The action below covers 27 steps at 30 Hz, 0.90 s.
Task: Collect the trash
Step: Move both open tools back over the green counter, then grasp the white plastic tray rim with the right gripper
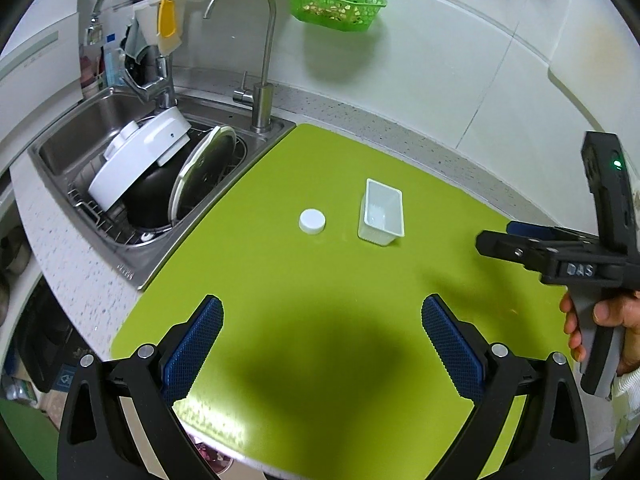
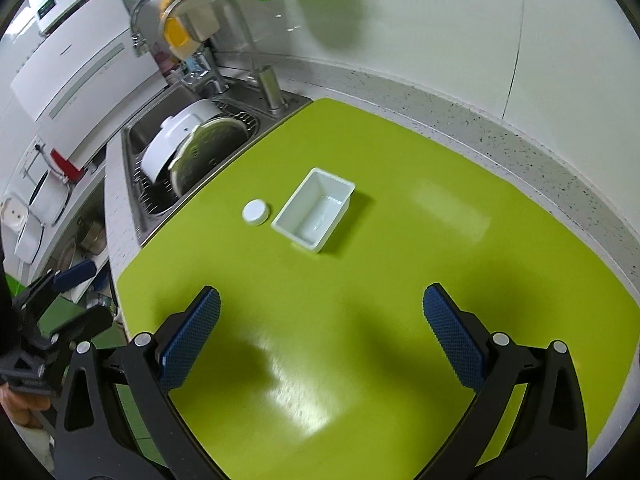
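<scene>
A round white bottle cap (image 1: pixel 312 221) (image 2: pixel 256 211) lies on the green mat (image 1: pixel 320 320) (image 2: pixel 400 280), just left of a small empty white rectangular bin (image 1: pixel 382 213) (image 2: pixel 314 210). My left gripper (image 1: pixel 322 344) is open and empty, hovering over the near part of the mat, well short of the cap. My right gripper (image 2: pixel 322 340) is open and empty too, over the mat in front of the bin. The right gripper also shows in the left wrist view (image 1: pixel 496 238) at the right edge, held by a hand.
A steel sink (image 1: pixel 132 160) (image 2: pixel 180 152) with a white pot, a lid and a rack sits left of the mat, with two faucets (image 1: pixel 260 60) behind. A green basket (image 1: pixel 336 4) hangs on the wall. The speckled counter edge runs at the left.
</scene>
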Available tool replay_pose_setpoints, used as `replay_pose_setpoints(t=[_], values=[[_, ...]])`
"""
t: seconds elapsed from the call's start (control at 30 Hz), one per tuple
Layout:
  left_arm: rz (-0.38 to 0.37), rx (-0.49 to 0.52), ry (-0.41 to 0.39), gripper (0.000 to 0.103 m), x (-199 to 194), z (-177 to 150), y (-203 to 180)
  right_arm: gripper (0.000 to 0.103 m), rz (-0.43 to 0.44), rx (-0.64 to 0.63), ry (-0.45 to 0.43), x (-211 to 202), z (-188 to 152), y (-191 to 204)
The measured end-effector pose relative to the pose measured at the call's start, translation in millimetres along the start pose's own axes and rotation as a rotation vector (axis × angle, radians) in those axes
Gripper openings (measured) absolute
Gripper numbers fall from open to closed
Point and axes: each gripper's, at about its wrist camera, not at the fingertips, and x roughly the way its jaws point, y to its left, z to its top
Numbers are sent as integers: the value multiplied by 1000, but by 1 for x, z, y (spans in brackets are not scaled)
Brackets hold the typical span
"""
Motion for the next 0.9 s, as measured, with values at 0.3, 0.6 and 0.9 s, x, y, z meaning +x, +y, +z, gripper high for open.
replay_pose_setpoints(t=[0.3,0.6,0.9], values=[[7,-18,26,96,28,19,7,99,-8,32,72,54,30,-11],[10,-63,49,96,55,30,25,97,-12,34,135,103,47,-13],[1,-69,77,96,74,36,32,47,0,25,182,129,54,-8]])
